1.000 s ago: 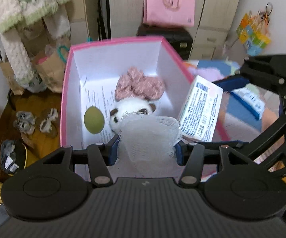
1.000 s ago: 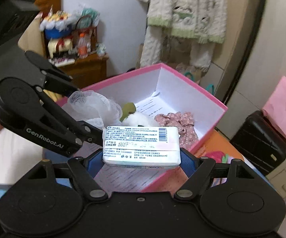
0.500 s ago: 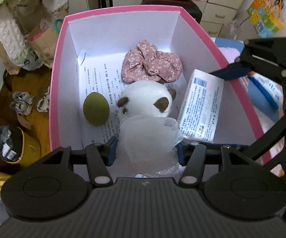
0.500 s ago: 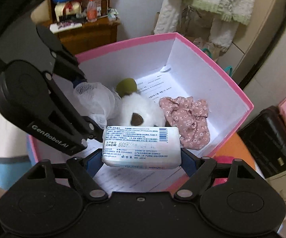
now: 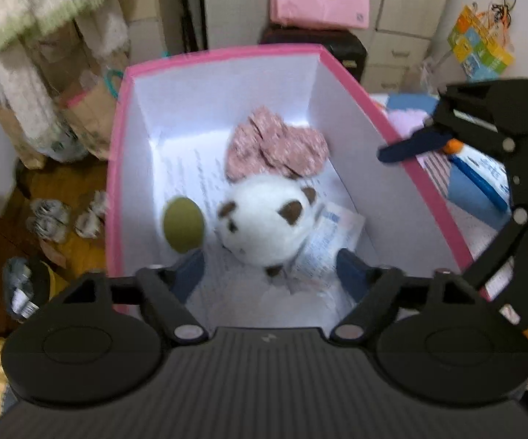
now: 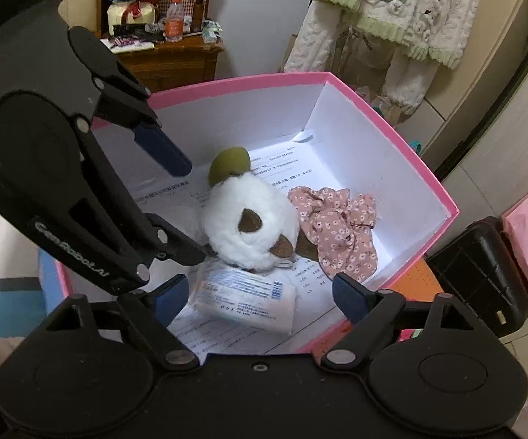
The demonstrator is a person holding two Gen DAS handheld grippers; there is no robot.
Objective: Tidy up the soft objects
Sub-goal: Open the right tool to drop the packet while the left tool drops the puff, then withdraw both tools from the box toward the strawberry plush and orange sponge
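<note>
Both the left gripper (image 5: pixel 269 269) and right gripper (image 6: pixel 260 298) stand over the pink-rimmed white cardboard box (image 6: pixel 385 124), jaws opening, nothing gripped. The white plastic tissue pack (image 6: pixel 244 301) lies by the box's near wall, against the white plush panda (image 6: pixel 251 228). Risk: withdrawing fingers could snag the rim and shift the box.

The box (image 6: pixel 392 124) looks like stiff card, matt pink outside and smooth white inside, with printed paper sheets (image 6: pixel 282 162) lining its floor. The plush toy (image 6: pixel 249 219) is fluffy white fur with brown felt-like patches. The scrunchie (image 6: pixel 337 226) is thin flowered cloth, crumpled. The tissue pack (image 6: pixel 245 300) has a glossy, wrinkled plastic wrap. The green ball (image 5: pixel 183 225) looks matt and smooth. Both grippers are matt black plastic with dull blue pads (image 6: pixel 352 298).
</note>
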